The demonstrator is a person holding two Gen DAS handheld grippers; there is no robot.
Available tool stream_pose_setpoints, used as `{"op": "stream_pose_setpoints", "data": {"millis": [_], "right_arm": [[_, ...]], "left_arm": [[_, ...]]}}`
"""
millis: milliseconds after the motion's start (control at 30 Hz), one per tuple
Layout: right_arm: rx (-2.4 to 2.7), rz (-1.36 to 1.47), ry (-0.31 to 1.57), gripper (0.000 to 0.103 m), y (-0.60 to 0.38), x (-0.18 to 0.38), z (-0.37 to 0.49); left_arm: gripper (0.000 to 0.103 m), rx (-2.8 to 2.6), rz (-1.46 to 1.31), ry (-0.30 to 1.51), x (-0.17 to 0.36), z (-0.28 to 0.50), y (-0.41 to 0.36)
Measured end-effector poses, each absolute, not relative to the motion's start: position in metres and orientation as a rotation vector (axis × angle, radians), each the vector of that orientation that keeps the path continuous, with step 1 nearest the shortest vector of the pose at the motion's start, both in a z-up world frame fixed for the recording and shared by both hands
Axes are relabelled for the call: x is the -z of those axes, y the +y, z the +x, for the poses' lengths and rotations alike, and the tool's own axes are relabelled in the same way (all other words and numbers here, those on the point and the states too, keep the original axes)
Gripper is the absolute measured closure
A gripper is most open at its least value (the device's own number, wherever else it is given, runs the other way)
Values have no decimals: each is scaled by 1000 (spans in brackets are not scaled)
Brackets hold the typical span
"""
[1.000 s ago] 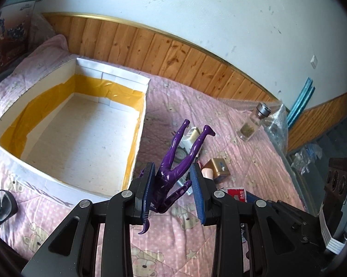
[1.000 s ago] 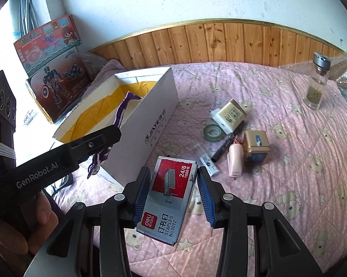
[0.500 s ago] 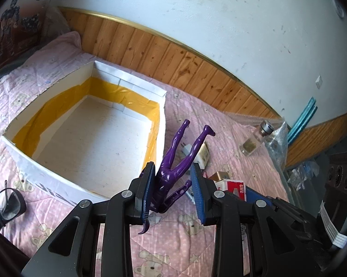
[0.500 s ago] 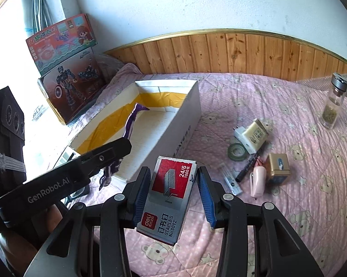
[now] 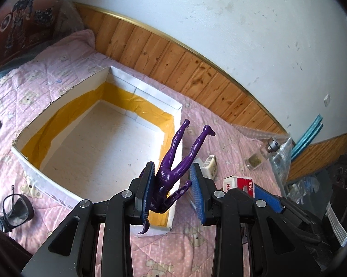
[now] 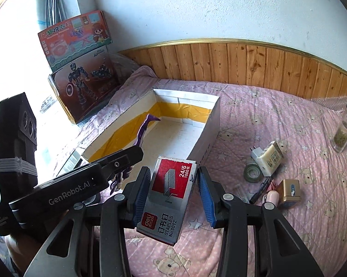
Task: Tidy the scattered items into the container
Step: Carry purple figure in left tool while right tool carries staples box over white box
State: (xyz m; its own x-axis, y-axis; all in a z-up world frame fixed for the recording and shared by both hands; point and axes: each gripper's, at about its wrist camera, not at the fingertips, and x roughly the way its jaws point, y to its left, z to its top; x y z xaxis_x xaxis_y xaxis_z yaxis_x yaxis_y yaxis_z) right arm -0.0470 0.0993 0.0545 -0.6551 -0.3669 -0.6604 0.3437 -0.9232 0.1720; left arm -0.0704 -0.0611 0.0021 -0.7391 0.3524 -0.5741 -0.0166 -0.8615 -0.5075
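My left gripper (image 5: pixel 173 184) is shut on a purple toy figure (image 5: pixel 173 168), held legs-up over the near right corner of the open white box with yellow tape inside (image 5: pixel 99 113). My right gripper (image 6: pixel 173 189) is shut on a red and grey staples box (image 6: pixel 171 194), held above the bedspread just in front of the white box (image 6: pixel 205 138). The left gripper body (image 6: pixel 81 187) and the figure's leg (image 6: pixel 143 129) show in the right wrist view. The staples box also shows in the left wrist view (image 5: pixel 240 183).
Scattered on the pink bedspread to the right: a plug adapter (image 6: pixel 268 159), tape roll (image 6: pixel 251 173), pen (image 6: pixel 261 190), gold box (image 6: pixel 288 190), glass bottle (image 6: pixel 344 129). Glasses (image 5: pixel 14 212) lie left of the box. Toy cartons (image 6: pixel 81 87) stand behind it.
Both grippers have moved left toward the white box with their loads. The purple figure now hangs over the box's near corner; the staples box is closer to its front wall.
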Motion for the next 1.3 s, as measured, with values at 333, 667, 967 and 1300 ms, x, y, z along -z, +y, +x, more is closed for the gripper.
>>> {"op": "stream_pose_setpoints", "data": {"millis": [333,667,967,1300], "right_arm": [[2517,1031,-37,60,89,-59,-69],[2476,1041,-40,60,76,-60,-95],[2446,1051,-25,60,66,-60,-122],[2418,1071,12,60,55,-56,-160]], "left_arm": [[71,-2680,-1077,-756,0,-86,-85],[71,-2676,-1129,-785,-8,-108,-108],[71,-2630,-1221,-823,-7,-134,-118],[71,-2601,-1318,-816,-8,-170,-120]]}}
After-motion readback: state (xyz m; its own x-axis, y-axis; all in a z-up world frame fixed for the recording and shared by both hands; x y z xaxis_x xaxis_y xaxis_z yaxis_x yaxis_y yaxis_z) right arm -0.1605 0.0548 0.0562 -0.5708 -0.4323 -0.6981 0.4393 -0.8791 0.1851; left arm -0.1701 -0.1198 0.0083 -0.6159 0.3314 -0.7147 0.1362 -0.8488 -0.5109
